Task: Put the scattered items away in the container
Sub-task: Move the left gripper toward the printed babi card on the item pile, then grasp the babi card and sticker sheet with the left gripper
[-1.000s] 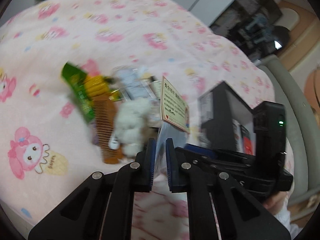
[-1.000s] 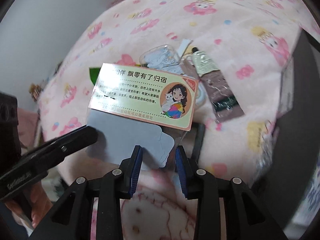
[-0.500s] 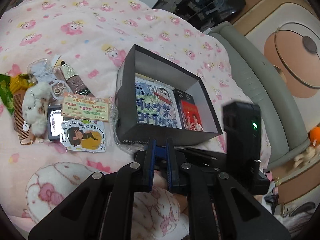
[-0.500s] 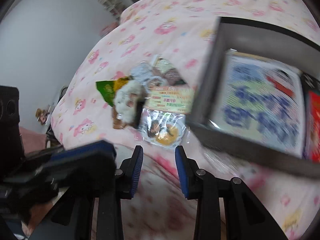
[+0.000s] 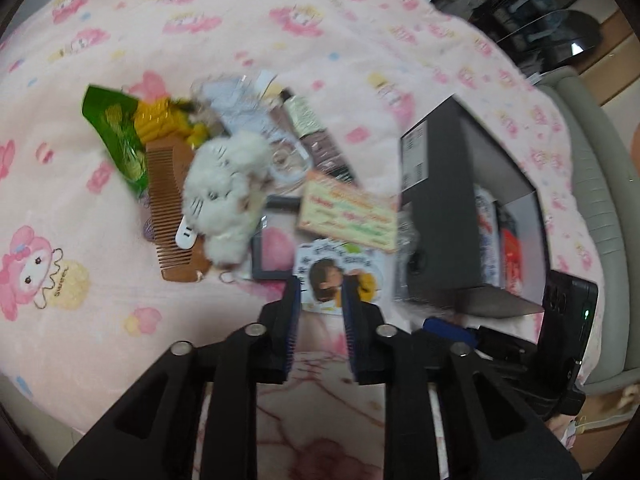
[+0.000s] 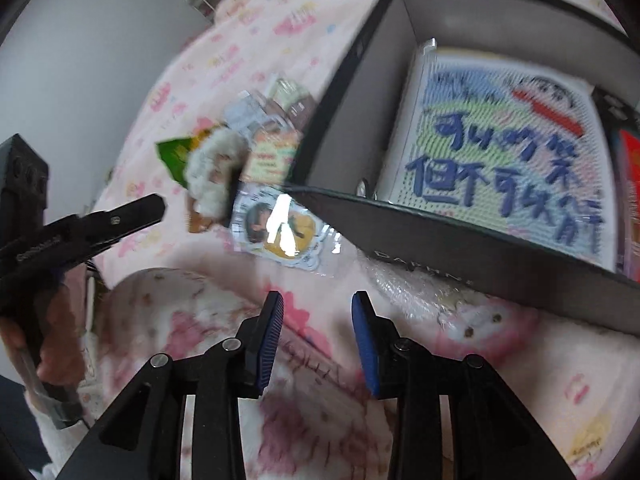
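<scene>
The left gripper (image 5: 320,296) hangs over the near edge of the pile of small things on the pink bedspread (image 5: 248,24); its jaws have just been opening and now stand a little apart, with nothing pressed between the pads, though the round sticker pack (image 5: 340,270) lies on the spread directly beneath the gap. Just beyond it are the yellow-and-pink printed card (image 5: 348,212), a small dark-framed mirror (image 5: 272,248), a white plush toy (image 5: 228,196), a brown comb (image 5: 168,208), a green snack packet (image 5: 116,136) and a brown-and-cream tube (image 5: 316,136), all crowded together and overlapping. The black box (image 5: 444,200) sits just to the right of this heap, its tall side wall facing the pile with only a narrow strip of spread between. The right gripper (image 6: 318,336) hovers over bare bedspread in front of the box's near wall (image 6: 480,256), jaws slightly apart and empty. Inside the box a flat picture with blue lettering (image 6: 508,144) covers most of the floor, with a red item (image 6: 632,168) at its right edge. The spread to the left of the pile is open.
</scene>
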A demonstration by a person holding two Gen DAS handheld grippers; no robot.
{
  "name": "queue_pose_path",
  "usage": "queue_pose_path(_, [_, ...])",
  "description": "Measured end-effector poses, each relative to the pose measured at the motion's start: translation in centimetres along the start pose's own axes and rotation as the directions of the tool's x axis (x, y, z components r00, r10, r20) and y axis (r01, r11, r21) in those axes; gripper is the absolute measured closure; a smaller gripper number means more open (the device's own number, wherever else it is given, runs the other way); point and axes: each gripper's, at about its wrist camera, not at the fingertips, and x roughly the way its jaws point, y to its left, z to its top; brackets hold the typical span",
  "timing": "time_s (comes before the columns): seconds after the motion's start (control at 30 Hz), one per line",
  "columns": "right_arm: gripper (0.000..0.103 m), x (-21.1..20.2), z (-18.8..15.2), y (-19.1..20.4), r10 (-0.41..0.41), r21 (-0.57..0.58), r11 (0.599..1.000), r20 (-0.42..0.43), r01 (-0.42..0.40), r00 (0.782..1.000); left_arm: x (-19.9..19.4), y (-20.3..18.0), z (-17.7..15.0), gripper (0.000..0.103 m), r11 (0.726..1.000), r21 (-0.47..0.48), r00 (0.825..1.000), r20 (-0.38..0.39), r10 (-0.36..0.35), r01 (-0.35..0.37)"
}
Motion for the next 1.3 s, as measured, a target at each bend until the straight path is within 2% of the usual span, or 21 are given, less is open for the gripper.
queue_pose_path(0.1, [0.065,2.0,0.9,-0.2,-0.012,0.019,1.0,-0.02,0.012,1.0,1.5,0.4,0.5,0.08,1.0,-0.003,0.999,-0.038,-0.001,0.001])
queue_pose_path(0.2, [0.063,3.9,1.5,-0.6,-0.02,0.056,0.998,-0.036,0.022,0.999,2.9,0.8,1.5,0.08,0.998,-0.051,0.998,-0.037,0.044,-0.046])
queue_pose_path(0.23, [0.062,4.2,1.7,-0.5,-0.045,0.051,0.998,-0.025,0.046,0.999,3.5,0.8,1.9,0.08,0.997,-0.055,0.997,-0.049,0.053,-0.055])
queue_pose_path(0.37, [0.061,4.9,2.2,0.2,-0.054,0.023,0.998,-0.048,0.055,0.997,5.5,0.2,2.8,0.079,0.997,-0.048,0.99,-0.127,0.057,-0.063])
queue_pose_path(0.43, [0.061,5.0,2.4,0.3,-0.027,0.032,0.999,-0.048,0.029,0.998,6.5,-0.6,3.1,0.068,0.998,-0.021,0.982,-0.179,0.059,-0.064])
queue_pose_path(0.53, [0.06,5.0,2.8,0.9,0.054,0.03,0.998,-0.017,-0.054,0.998,7.3,-1.7,3.6,0.068,0.999,-0.005,0.976,-0.214,0.051,-0.053])
queue_pose_path(0.57, [0.06,5.1,3.0,1.1,0.057,0.024,0.998,-0.012,-0.057,0.998,7.3,-1.9,3.6,0.069,0.998,0.002,0.976,-0.21,0.063,-0.064])
queue_pose_path(0.63, [0.06,5.7,3.5,1.5,0.055,0.004,0.998,-0.028,-0.055,0.998,6.9,-2.4,3.5,0.088,0.994,0.024,0.977,-0.18,0.111,-0.109])
queue_pose_path(0.7, [0.062,5.8,3.7,1.8,0.046,0.005,0.999,-0.037,-0.046,0.998,5.9,-2.6,2.9,0.091,0.992,0.027,0.982,-0.145,0.124,-0.121])
queue_pose_path(0.8, [0.068,4.5,2.9,1.5,0.043,-0.013,0.999,0.003,-0.043,0.999,3.9,-2.8,1.4,0.091,0.998,-0.002,0.993,-0.108,0.057,-0.058])
queue_pose_path(0.97, [0.07,-0.2,1.4,2.0,0.072,-0.046,0.997,0.072,-0.069,0.995,-0.3,-5.1,-1.5,0.091,0.999,0.03,0.999,-0.033,0.01,-0.009])
queue_pose_path(1.0, [0.07,-1.3,0.8,2.1,0.075,-0.048,0.996,0.087,-0.071,0.993,-0.9,-5.9,-1.8,0.091,0.999,0.032,1.0,-0.025,-0.016,0.017])
queue_pose_path(1.1, [0.07,-4.6,-1.3,1.9,0.094,-0.062,0.994,0.13,-0.086,0.987,-1.9,-8.6,-3.4,0.091,0.982,0.071,0.983,-0.068,-0.172,0.176])
queue_pose_path(1.2, [0.07,-7.4,-3.7,1.2,0.106,-0.051,0.994,0.175,-0.099,0.979,-1.1,-12.1,-5.6,0.092,0.973,0.155,0.982,-0.105,-0.154,0.169])
queue_pose_path(1.3, [0.07,-9.2,-4.9,-0.1,0.057,-0.041,0.998,0.201,-0.05,0.978,0.5,-14.0,-7.0,0.094,0.969,0.155,0.974,-0.15,-0.169,0.192])
